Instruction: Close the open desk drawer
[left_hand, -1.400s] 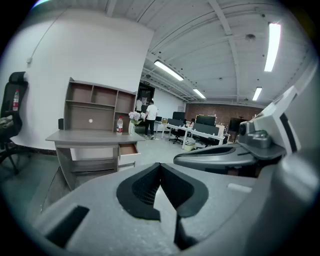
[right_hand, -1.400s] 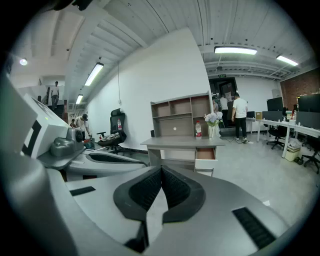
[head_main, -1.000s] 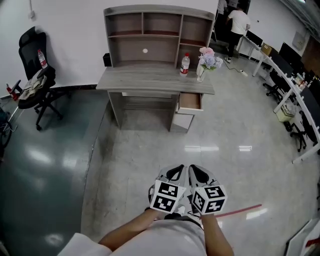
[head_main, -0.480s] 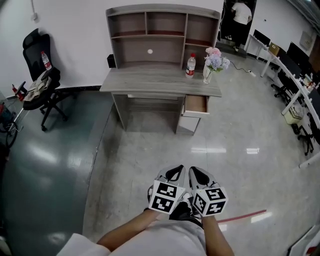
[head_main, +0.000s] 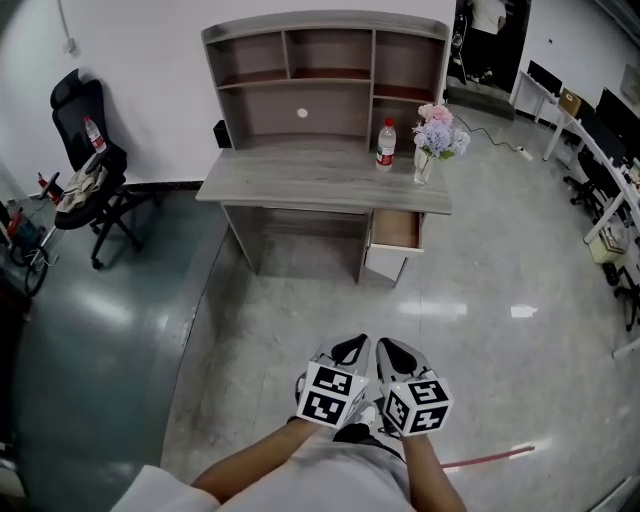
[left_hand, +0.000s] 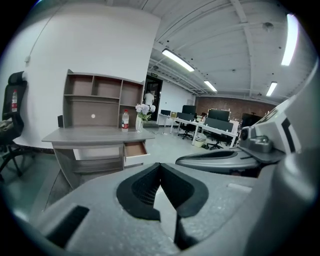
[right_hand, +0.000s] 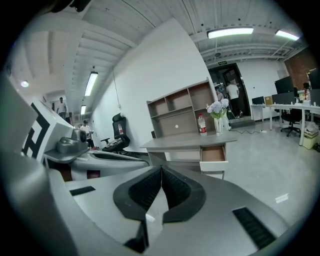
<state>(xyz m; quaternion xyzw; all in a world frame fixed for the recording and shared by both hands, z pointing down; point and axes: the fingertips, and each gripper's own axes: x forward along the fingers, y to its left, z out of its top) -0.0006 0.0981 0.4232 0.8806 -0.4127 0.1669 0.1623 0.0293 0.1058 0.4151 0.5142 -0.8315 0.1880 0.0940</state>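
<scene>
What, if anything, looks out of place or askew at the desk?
Only the drawer under the right end of the desk: it stands pulled out. The bottle and flower vase on top stand upright, nothing spilled.

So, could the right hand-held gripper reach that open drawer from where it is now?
Probably not yet. The right hand-held gripper is well short of the open drawer, with only floor between them; the person would likely need to step closer.
</scene>
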